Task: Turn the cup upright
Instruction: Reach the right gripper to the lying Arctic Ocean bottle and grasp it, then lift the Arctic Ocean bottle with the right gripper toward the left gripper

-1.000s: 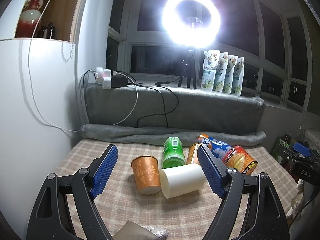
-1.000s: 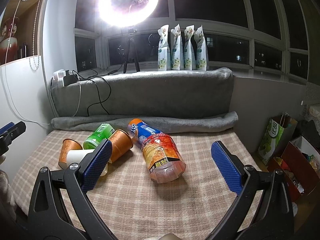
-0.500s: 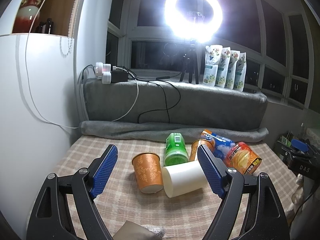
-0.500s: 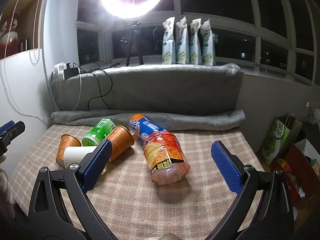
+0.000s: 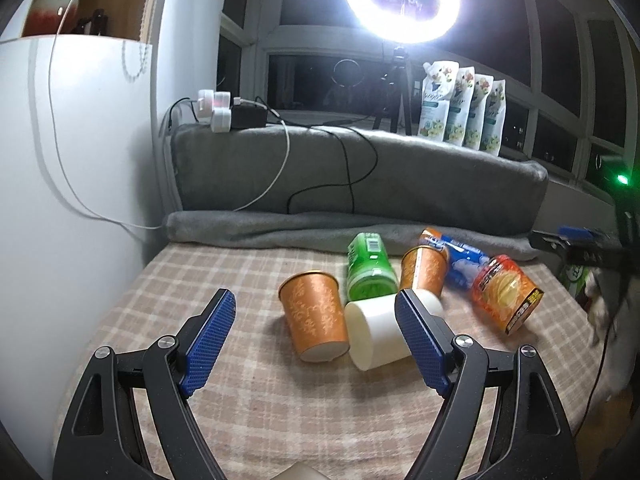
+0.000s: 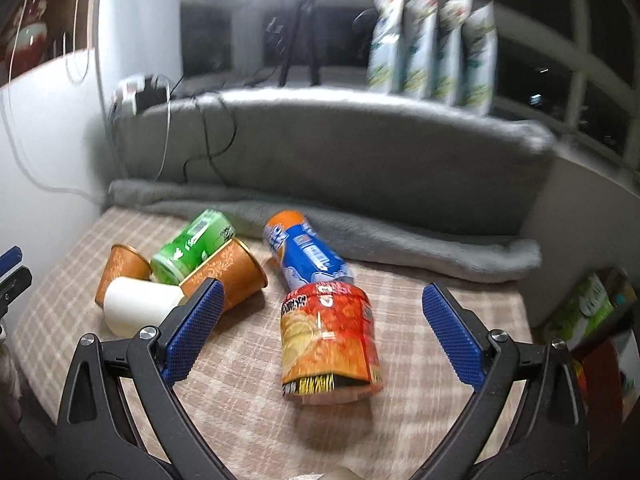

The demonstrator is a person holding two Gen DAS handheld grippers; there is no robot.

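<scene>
Several cups and canisters lie on their sides on the checked cloth [image 5: 248,280]. An orange patterned cup [image 5: 314,322] lies beside a white cup [image 5: 376,334], with a green canister [image 5: 366,270] and a second orange cup [image 5: 424,274] behind them. A red-orange snack canister [image 6: 330,340] and a blue-and-orange tube [image 6: 304,248] lie further right. My left gripper [image 5: 316,344] is open and empty, just short of the orange and white cups. My right gripper [image 6: 320,332] is open and empty, with its jaws either side of the red-orange canister, which lies a little beyond them.
A grey blanket roll [image 5: 320,232] and grey padded backrest [image 5: 360,172] border the far edge. A white wall [image 5: 60,200] with cables stands on the left. A ring light [image 5: 400,0] on a tripod and several pouches [image 5: 460,108] stand on the sill. Bags [image 6: 588,308] sit at the right.
My right gripper has moved forward and tilted down toward the red-orange canister, which now looms larger; the view is blurred. My left view has shifted slightly, with the cups a little right of centre.
</scene>
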